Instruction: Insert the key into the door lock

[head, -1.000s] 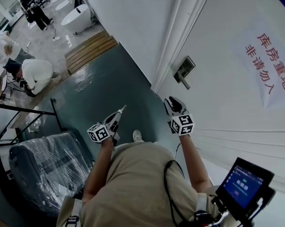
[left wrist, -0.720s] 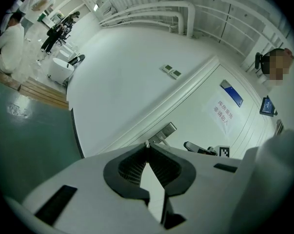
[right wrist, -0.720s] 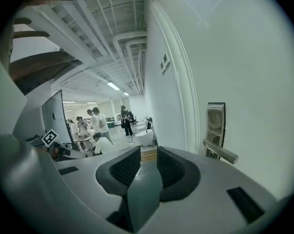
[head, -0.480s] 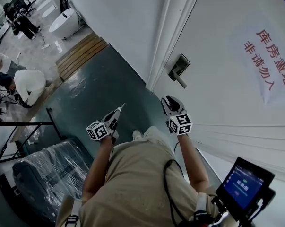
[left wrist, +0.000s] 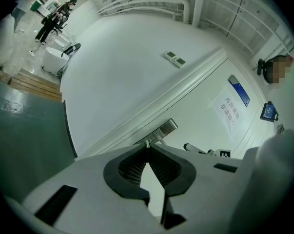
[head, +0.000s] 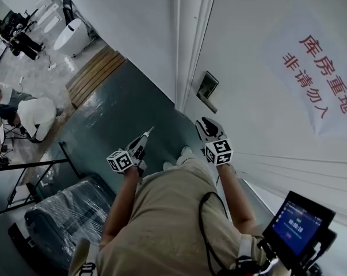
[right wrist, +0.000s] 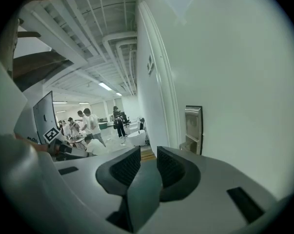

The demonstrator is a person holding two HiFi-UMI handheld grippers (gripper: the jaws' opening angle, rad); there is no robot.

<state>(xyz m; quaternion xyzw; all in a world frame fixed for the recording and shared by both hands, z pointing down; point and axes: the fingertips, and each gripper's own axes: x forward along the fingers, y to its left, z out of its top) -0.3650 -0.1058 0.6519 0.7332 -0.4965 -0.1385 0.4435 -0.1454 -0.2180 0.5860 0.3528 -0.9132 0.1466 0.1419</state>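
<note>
Left gripper (left wrist: 147, 148) was pinched shut on the key (left wrist: 147, 143); right gripper (right wrist: 147, 155) gaped empty. With the lock plate (left wrist: 164, 129) farther off, a misaligned approach could twist the thinly held key loose.

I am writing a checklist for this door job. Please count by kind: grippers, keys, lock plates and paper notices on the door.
Grippers: 2, left gripper and right gripper
Keys: 1, key at the left gripper's tips
Lock plates: 1, lock plate
Paper notices: 1, paper notice
Total: 5
</note>
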